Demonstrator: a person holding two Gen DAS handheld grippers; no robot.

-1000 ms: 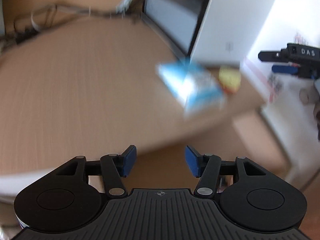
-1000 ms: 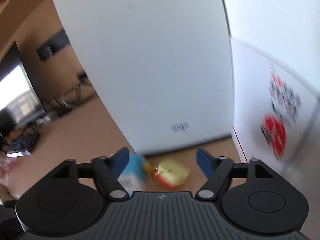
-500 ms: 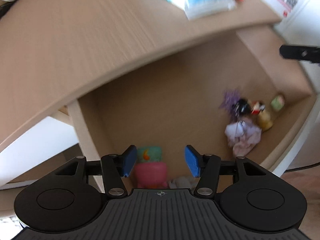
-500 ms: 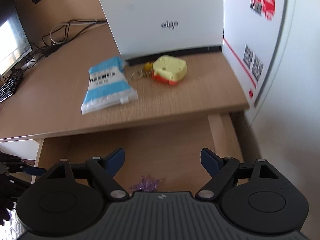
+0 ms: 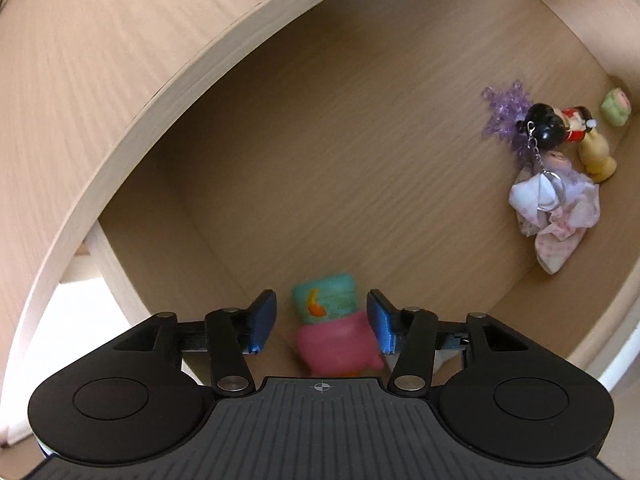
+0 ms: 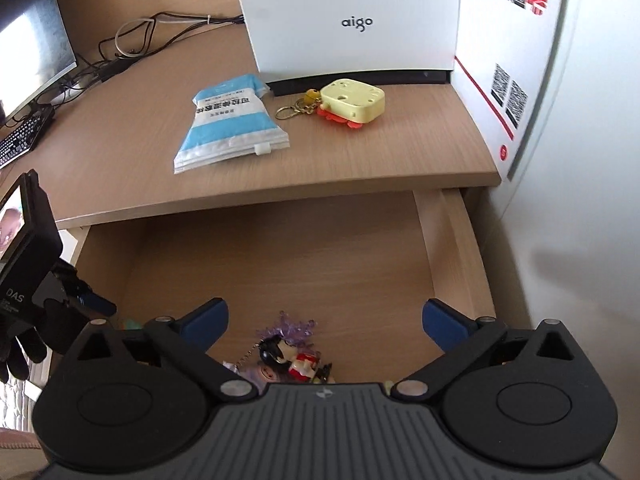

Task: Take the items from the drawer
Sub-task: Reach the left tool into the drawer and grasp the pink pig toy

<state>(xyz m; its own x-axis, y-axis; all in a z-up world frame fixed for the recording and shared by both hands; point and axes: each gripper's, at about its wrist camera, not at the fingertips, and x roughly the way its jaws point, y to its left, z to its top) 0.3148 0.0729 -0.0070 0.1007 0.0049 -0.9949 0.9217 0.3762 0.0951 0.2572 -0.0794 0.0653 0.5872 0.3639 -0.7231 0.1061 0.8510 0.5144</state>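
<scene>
1. The drawer (image 6: 448,240) stands pulled out under the wooden bench (image 6: 360,152), its wooden floor mostly bare.
2. The left tongs (image 5: 322,326) are spread apart and lowered into the drawer's near left corner, their blue pads either side of a pink-and-teal toy (image 5: 334,328). The right pad sits just beside the toy, perhaps touching; the left pad is clear of it.
3. Towards the drawer's right side lies a cluster: a purple crystal trinket (image 5: 506,110), a black-haired doll keychain (image 5: 554,122), a crumpled pink-white cloth (image 5: 556,220) and a yellowish figure (image 5: 598,156). A small green piece (image 5: 616,106) lies apart in the corner.
4. The right tongs (image 6: 324,320) hang above that cluster, opened wide and holding nothing.
5. On the bench lie a blue-and-white packet (image 6: 232,120) and a yellow cheese-shaped keychain (image 6: 352,100), next to a white box marked "aigo" (image 6: 356,16).
6. A gloved hand (image 6: 18,350) shows at the left edge of the right wrist view.
</scene>
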